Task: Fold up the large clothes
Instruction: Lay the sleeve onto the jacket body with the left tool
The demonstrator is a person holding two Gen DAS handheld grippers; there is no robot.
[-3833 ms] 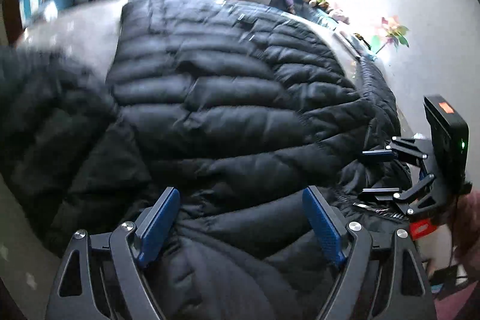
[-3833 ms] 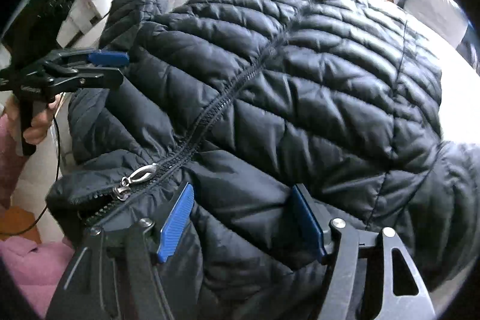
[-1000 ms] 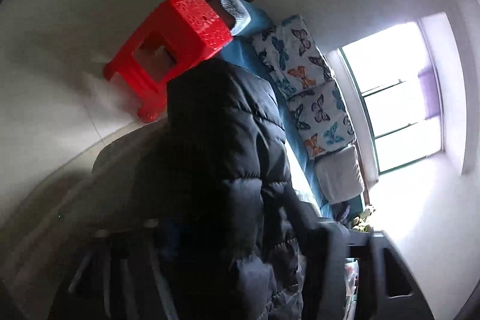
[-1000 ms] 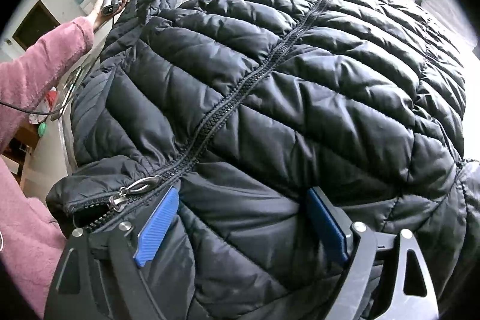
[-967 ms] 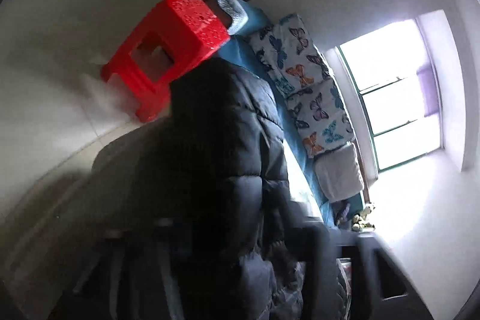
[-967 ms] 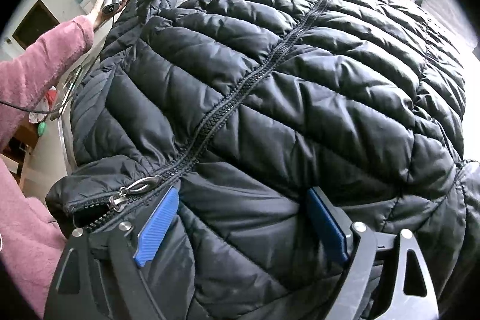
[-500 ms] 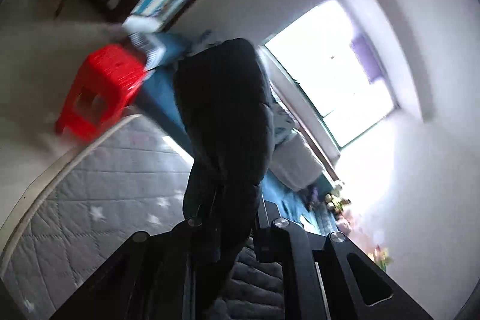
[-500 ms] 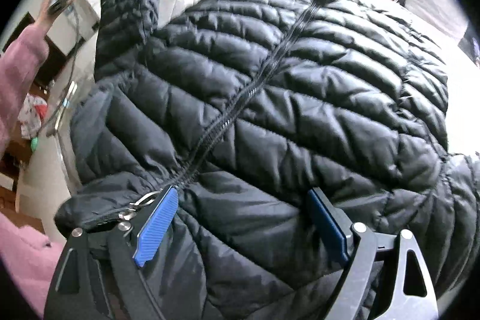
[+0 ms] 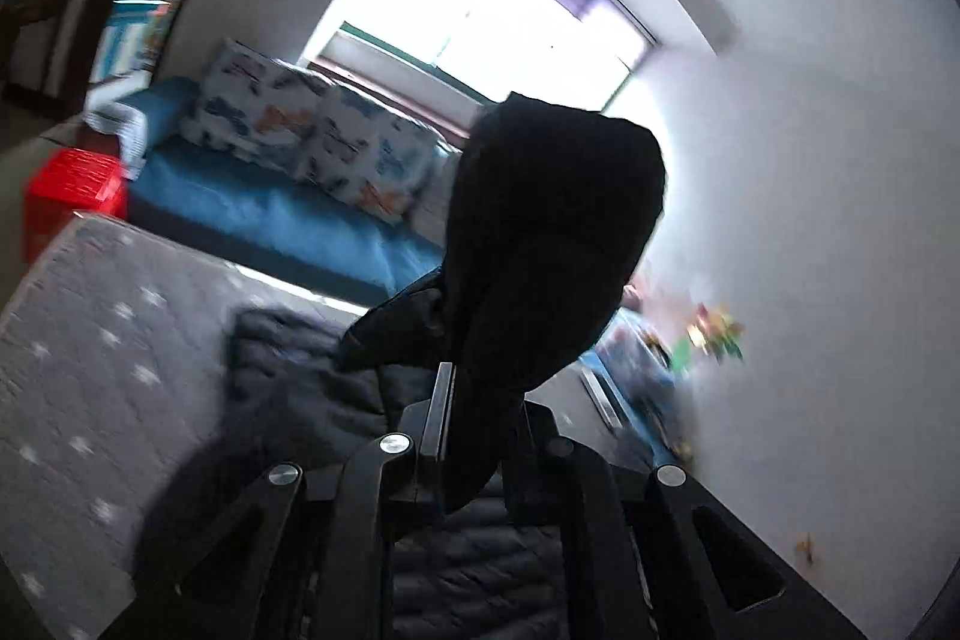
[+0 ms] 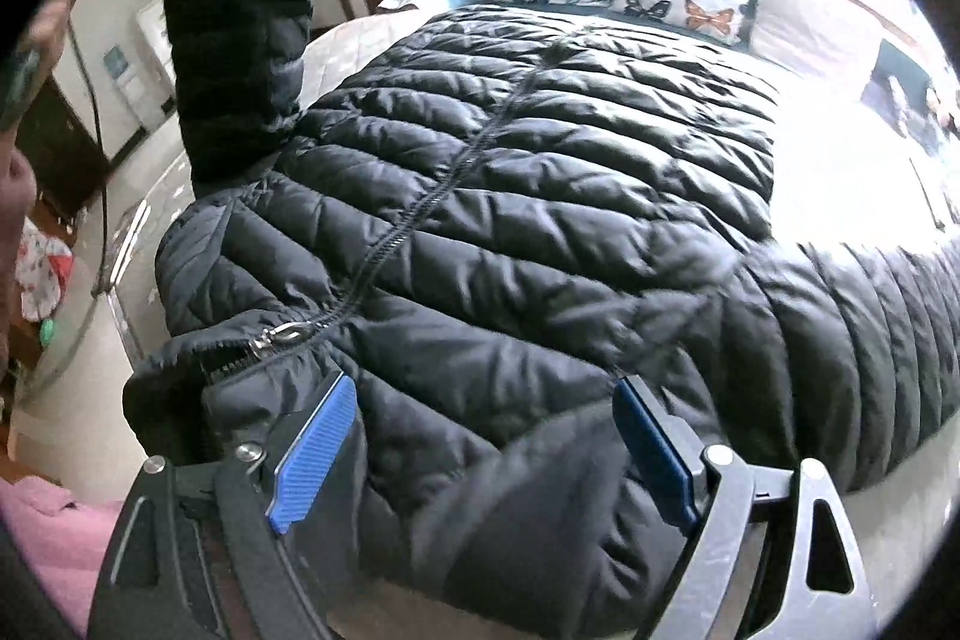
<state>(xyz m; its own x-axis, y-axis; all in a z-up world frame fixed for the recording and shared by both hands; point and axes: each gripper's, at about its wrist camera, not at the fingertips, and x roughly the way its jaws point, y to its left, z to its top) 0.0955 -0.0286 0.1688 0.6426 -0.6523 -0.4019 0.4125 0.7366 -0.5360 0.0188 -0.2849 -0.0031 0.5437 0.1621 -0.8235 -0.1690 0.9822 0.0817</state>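
Quilted mattress [image 9: 90, 370] bears the jacket [image 10: 540, 220]; left gripper [image 9: 480, 430] pinches its sleeve [image 9: 552, 232], right gripper [image 10: 480, 436] gapes.

the quilted grey mattress [image 9: 90, 370] carries the black puffer jacket [image 10: 540, 196], spread flat, zipper up.

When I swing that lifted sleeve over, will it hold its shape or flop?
Probably flop: the sleeve hangs limp from the left tongs, bending at the shoulder. Its puffy quilting suggests it is light and may spring back after folding. The jacket shell looks shiny, so layers might slide.
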